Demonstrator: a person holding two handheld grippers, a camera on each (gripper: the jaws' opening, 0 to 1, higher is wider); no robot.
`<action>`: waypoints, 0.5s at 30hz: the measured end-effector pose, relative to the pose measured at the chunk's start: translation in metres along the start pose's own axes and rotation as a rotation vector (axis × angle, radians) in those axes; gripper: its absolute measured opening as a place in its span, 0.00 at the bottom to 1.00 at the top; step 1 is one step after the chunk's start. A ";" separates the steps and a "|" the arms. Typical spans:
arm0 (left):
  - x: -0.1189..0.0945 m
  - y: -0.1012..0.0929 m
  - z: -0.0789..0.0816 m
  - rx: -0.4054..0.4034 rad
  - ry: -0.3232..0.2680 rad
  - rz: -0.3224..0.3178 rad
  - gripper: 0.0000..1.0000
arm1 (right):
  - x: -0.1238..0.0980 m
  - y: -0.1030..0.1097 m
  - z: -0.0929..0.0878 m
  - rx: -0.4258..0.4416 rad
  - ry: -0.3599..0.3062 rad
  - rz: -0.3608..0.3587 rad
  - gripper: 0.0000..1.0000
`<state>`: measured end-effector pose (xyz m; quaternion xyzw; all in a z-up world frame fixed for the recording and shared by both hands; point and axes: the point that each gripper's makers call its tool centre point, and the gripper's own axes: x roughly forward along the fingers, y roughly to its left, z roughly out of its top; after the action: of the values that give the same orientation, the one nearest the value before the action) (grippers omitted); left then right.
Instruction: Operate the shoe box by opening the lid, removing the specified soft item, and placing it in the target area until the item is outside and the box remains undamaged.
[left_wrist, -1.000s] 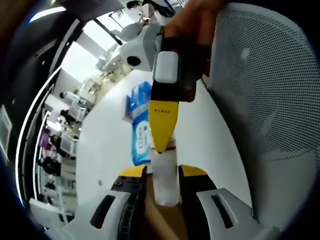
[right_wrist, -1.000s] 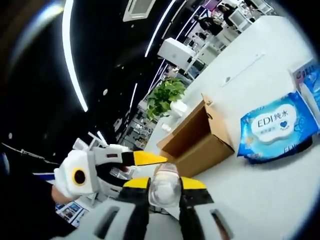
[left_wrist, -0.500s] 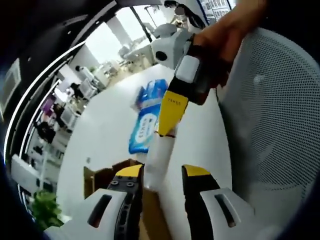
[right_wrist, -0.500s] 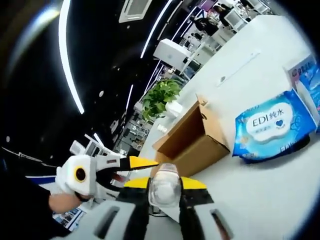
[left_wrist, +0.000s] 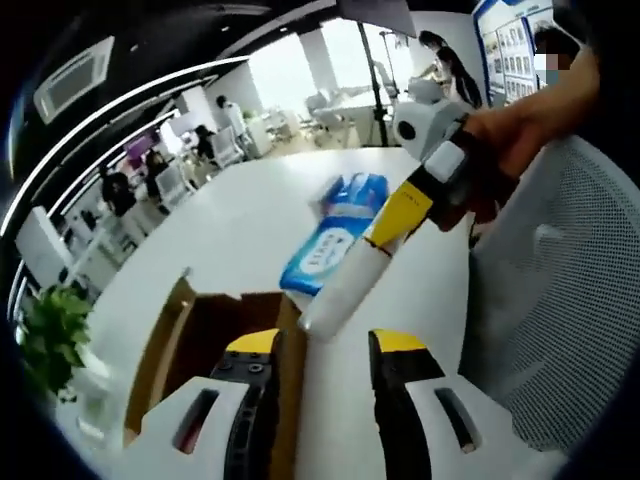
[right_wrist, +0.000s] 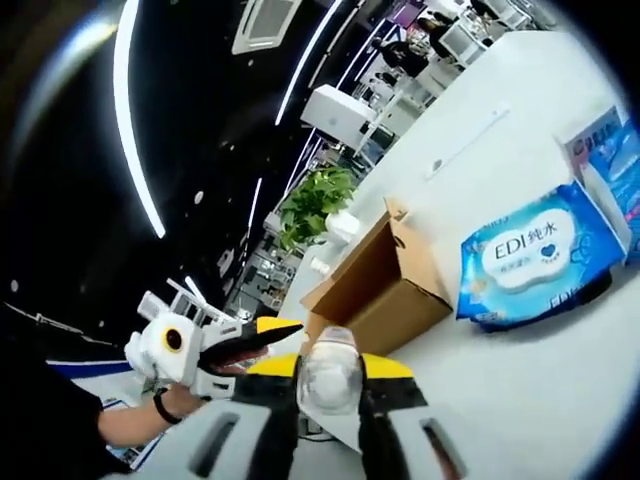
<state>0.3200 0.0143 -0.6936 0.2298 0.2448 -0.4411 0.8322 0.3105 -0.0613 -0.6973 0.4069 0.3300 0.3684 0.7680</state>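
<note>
The right gripper (right_wrist: 328, 385), with its yellow-tipped jaws, is closed on a translucent white, soft-looking roll (right_wrist: 327, 372), which is pinched between the tips; in the left gripper view that same long whitish roll (left_wrist: 347, 285) slants down from the right gripper (left_wrist: 402, 214) toward the camera, its free end hanging in the air above the open brown cardboard box (left_wrist: 215, 335). The left gripper (left_wrist: 322, 352) has its jaws parted with nothing between them, just below the roll's loose end.

So the item is out of the box and held at one end only. The chief risk, as I judge it, is that a limp thing gripped so near its tip slides out or droops and drops back into the box, or off the white tabletop (left_wrist: 240, 215). A sweep taken low could also drag the dangling end across the upright cardboard flap (right_wrist: 413, 255) and bend it, which would count against leaving the box unharmed. The left gripper closing on the free end and pulling against the right could stretch or tear the roll.

Around it: a blue packet of wet wipes with a white label (right_wrist: 535, 258) lies flat on the table beside the box, with what looks like a second blue-and-white pack (right_wrist: 605, 150) behind it, though that is cut off at the edge. These take up part of the table beyond the box, so any set-down spot lies past or beside them. A grey mesh chair back (left_wrist: 560, 310) stands close to the right gripper, and a green potted plant (right_wrist: 318, 203) is behind the box.
</note>
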 end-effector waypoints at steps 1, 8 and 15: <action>-0.001 0.003 -0.001 -0.013 -0.003 0.009 0.35 | 0.000 -0.001 0.000 0.003 -0.004 -0.001 0.17; -0.002 0.011 -0.008 -0.097 -0.009 0.044 0.36 | 0.000 -0.008 -0.005 0.036 0.019 -0.026 0.17; -0.004 0.023 -0.015 -0.223 -0.026 0.085 0.38 | -0.002 -0.009 -0.006 0.044 0.023 -0.031 0.17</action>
<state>0.3347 0.0376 -0.6990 0.1403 0.2717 -0.3783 0.8737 0.3075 -0.0643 -0.7077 0.4143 0.3534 0.3536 0.7606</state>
